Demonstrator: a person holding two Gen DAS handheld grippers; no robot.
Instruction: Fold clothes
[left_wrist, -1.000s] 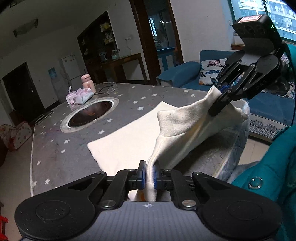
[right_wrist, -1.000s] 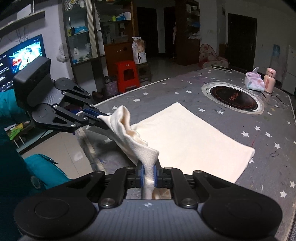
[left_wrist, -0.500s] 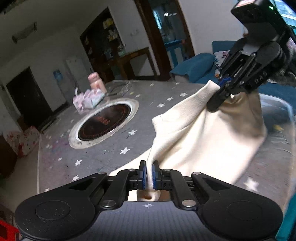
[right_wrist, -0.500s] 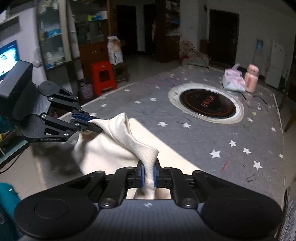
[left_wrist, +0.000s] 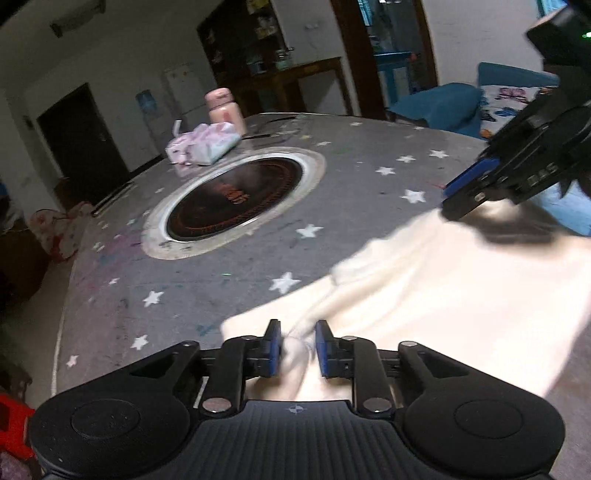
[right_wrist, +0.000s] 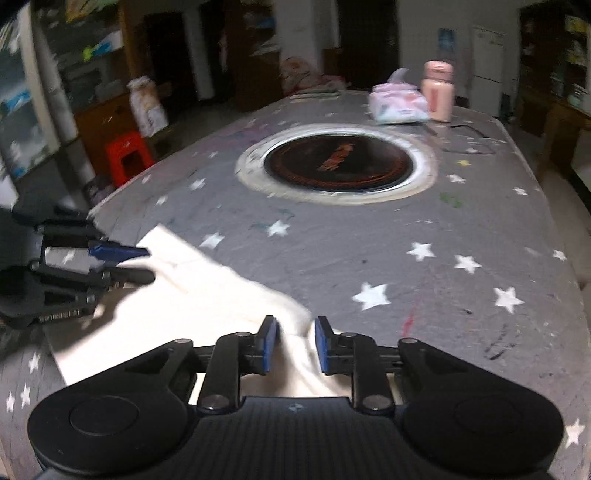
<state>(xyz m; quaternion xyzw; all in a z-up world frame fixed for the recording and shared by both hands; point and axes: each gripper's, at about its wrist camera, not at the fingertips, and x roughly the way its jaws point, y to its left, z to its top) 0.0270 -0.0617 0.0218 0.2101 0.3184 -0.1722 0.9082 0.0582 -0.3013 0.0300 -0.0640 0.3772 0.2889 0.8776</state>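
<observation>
A cream cloth (left_wrist: 443, 295) lies folded over on the grey star-print table (left_wrist: 369, 192). My left gripper (left_wrist: 297, 347) sits low over the cloth's far left corner. Its jaws are opening, and a loose bunch of cloth stands between the blue pads without being pressed. In the right wrist view the cloth (right_wrist: 203, 295) spreads to the left, and my right gripper (right_wrist: 294, 343) is at its far right corner. These jaws are opening too, with the cloth edge lying slack between them. Each gripper shows in the other's view: the right gripper (left_wrist: 448, 203) and the left gripper (right_wrist: 147, 264).
A round inset hotplate (left_wrist: 236, 199) sits in the table beyond the cloth. A tissue pack (left_wrist: 203, 144) and a pink bottle (left_wrist: 223, 110) stand at the far end. A red stool (right_wrist: 127, 155) is on the floor to the left, a blue sofa (left_wrist: 443, 103) to the right.
Both grippers carried the lifted cloth edge forward over the table and down. The fold now lies flat, and both pairs of pads have parted from the cloth they pinched.
</observation>
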